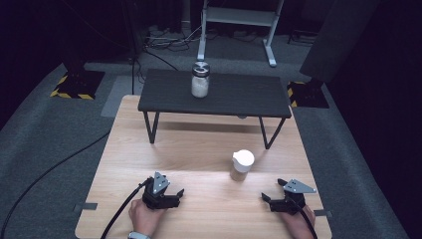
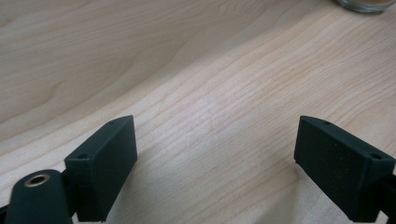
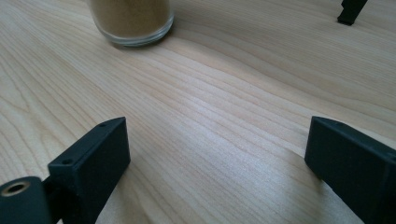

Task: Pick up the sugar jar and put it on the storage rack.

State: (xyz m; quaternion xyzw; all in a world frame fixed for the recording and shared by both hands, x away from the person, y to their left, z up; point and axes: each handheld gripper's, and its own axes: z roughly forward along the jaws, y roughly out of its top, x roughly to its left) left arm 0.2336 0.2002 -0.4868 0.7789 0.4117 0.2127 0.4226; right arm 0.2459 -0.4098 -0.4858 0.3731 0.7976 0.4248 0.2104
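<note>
Both grippers rest low on the near edge of the light wooden table (image 1: 199, 149), one in each of the person's hands, and neither holds anything. The left gripper (image 1: 175, 195) lies with its jaws spread wide and pointing toward the middle of the table; its own view shows bare wood grain between the two black pads. The right gripper (image 1: 271, 196) mirrors it on the other side, jaws likewise wide apart and empty, aimed inward. This looks like a ready pose: both tools flank the nearest object, so either can close in on it without crossing the other. That object is a small glass jar with a white lid (image 1: 243, 160), standing upright on the table between the grippers and a little beyond them, somewhat closer to the right one. In the right gripper view the jar's lower body (image 3: 131, 21) shows as clear glass filled with a tan, sandy-looking granular material, possibly brown sugar or a spice; the view is too close and cropped to say which. The left gripper view catches just the rim of its glass base (image 2: 366, 4) at the top edge. Farther back stands a low black bench-like shelf (image 1: 239, 97) on thin metal legs, raised above the tabletop, and on it sits a second glass jar with a metal lid (image 1: 200, 79), about half full of a white powder or grain. The two jars stand well apart, one on each level.
</note>
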